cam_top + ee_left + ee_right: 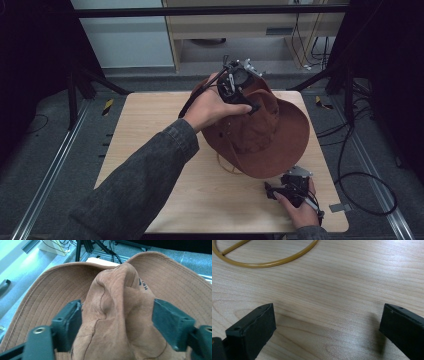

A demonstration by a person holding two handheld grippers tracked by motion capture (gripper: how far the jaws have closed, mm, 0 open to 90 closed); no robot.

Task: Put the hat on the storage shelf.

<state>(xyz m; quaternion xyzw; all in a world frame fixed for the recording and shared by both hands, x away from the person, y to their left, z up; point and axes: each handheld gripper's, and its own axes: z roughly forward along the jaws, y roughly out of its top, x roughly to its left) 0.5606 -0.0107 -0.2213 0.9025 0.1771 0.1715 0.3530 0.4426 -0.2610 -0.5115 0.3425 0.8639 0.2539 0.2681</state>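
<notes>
A brown wide-brimmed hat is tipped up over the middle-right of the wooden table. Its near brim hangs low by the table and its crown is raised. My left gripper comes down on the crown from above and is shut on it. In the left gripper view the crumpled crown is pinched between the two black jaws of the left gripper, with the stitched brim spread behind. My right gripper rests open on the table's front right; in its own view the right gripper has bare wood between its jaws.
A thin yellow ring with a bar across it lies on the table just under the hat's near brim, and the ring peeks out there. A small grey tag sits at the front right corner. Cables trail on the floor to the right.
</notes>
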